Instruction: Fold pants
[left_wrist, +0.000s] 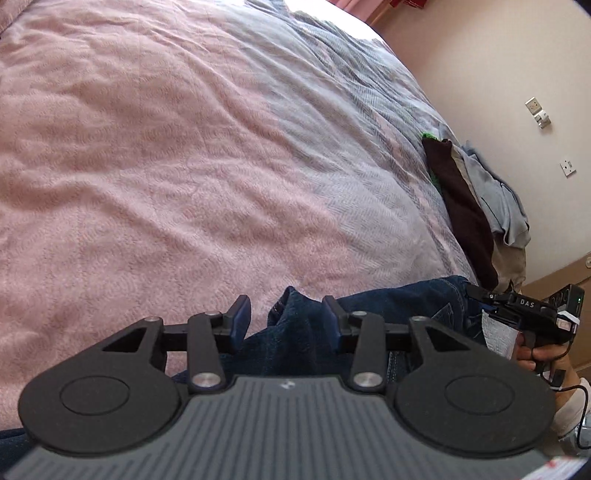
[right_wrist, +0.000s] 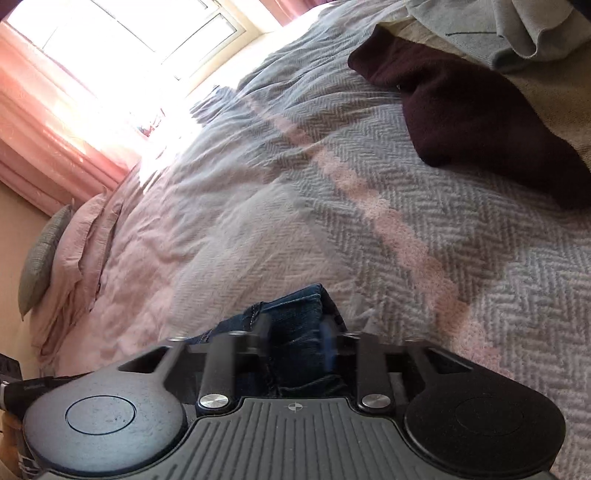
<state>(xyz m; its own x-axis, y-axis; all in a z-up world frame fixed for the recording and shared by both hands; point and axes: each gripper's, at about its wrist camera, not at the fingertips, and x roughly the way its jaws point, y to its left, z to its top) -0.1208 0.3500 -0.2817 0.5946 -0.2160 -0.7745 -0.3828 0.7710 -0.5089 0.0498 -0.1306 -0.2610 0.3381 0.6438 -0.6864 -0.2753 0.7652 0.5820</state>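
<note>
The jeans (left_wrist: 388, 306) lay bunched at the near edge of the bedspread (left_wrist: 184, 166). The right gripper (right_wrist: 295, 332) was clamped on a denim fold; the left gripper (left_wrist: 286, 314) stood part-open astride a ridge of cloth, pads apparently not pressing. Heavy, stiff denim might slip or drag the soft herringbone weave into wrinkles. Beyond the jeans sat a folded maroon garment (right_wrist: 472, 110).

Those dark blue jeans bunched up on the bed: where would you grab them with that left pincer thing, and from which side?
Probably the raised ridge of denim on the jeans, standing between the left gripper fingers. Come down from above, one finger on each side of the fold: bunched cloth gives the pads something to pinch, whereas cloth lying flat on the bedspread does not. The right gripper already seems to clamp another part.
</note>
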